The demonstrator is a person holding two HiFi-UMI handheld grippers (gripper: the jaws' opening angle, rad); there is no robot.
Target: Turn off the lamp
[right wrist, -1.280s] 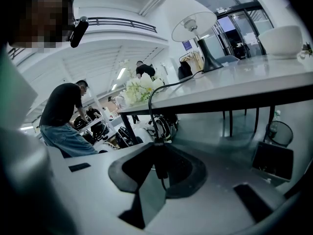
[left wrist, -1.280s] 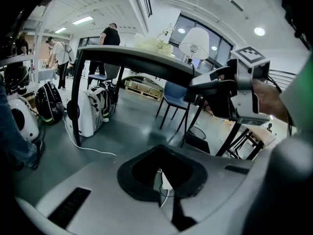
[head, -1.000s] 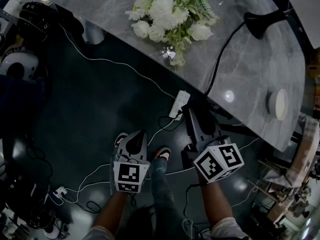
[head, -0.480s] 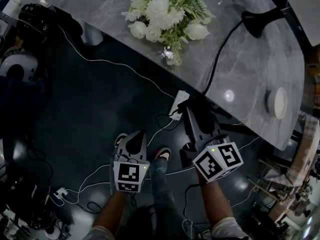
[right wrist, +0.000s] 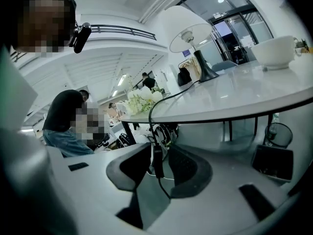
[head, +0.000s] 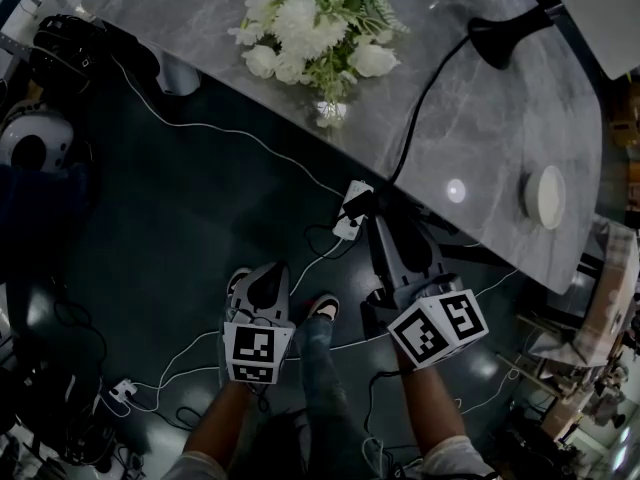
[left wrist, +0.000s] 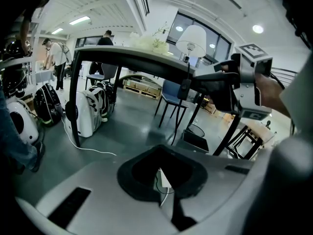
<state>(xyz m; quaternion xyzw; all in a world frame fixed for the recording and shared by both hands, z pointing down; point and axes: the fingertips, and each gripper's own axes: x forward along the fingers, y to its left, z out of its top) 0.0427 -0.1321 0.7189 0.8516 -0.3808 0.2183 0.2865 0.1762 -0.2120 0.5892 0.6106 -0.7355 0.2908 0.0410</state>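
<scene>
Views: only the right gripper view shows the cord's inline switch [right wrist: 157, 161] hanging between the jaws of the right gripper [right wrist: 159, 154], which have just been opening and stand apart, pads clear of it | left gripper [head: 270, 268]: jaws together, empty, near left | lamp [head: 500, 40]: far right on the table [head: 480, 158], its cord [head: 425, 108] dropping over the near edge to the right gripper | around: flowers [head: 300, 28], bowl [head: 545, 196], power strip [head: 352, 208] on the floor

Grey table [head: 500, 133] — flowers [head: 310, 28], lamp [head: 498, 40], bowl [head: 547, 196]
</scene>
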